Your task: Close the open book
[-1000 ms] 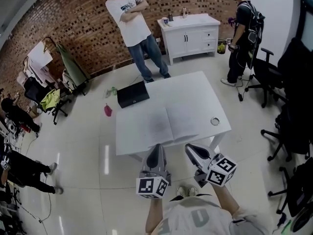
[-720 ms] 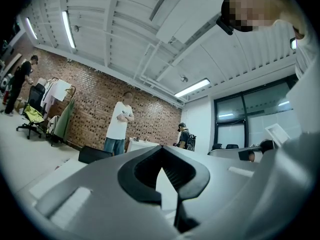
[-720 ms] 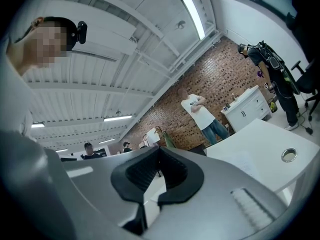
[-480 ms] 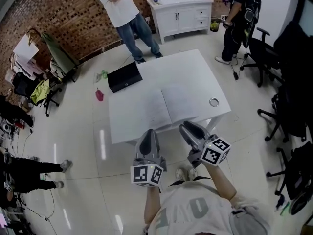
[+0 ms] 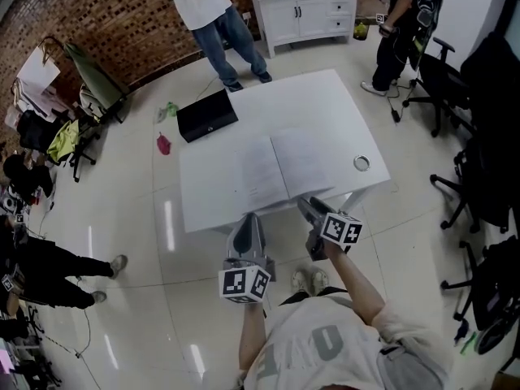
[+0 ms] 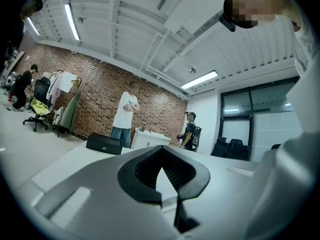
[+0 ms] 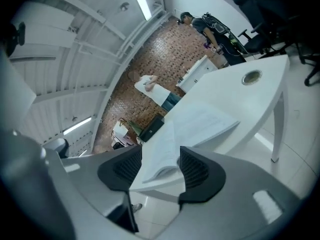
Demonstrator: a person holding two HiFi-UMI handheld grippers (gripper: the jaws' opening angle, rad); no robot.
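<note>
An open book with white pages lies flat on the white table, near its front edge. My right gripper sits just in front of that edge, below the book's right page. Its jaws are opening and nothing is pressed between them. In the right gripper view the book shows through the gap of the right gripper, with its near corner still beyond the pads. My left gripper hangs below the front edge, under the left page. In its own view the left gripper is shut and holds nothing.
A black case sits on the table's far left corner. A round grommet hole is at the right edge. A person stands beyond the table beside a white cabinet, and another stands at the back right. Office chairs line the right side.
The right gripper has dropped, rolled and closed in on the table's front edge, and its jaws have gone from shut to open. The left gripper has sunk a little.
</note>
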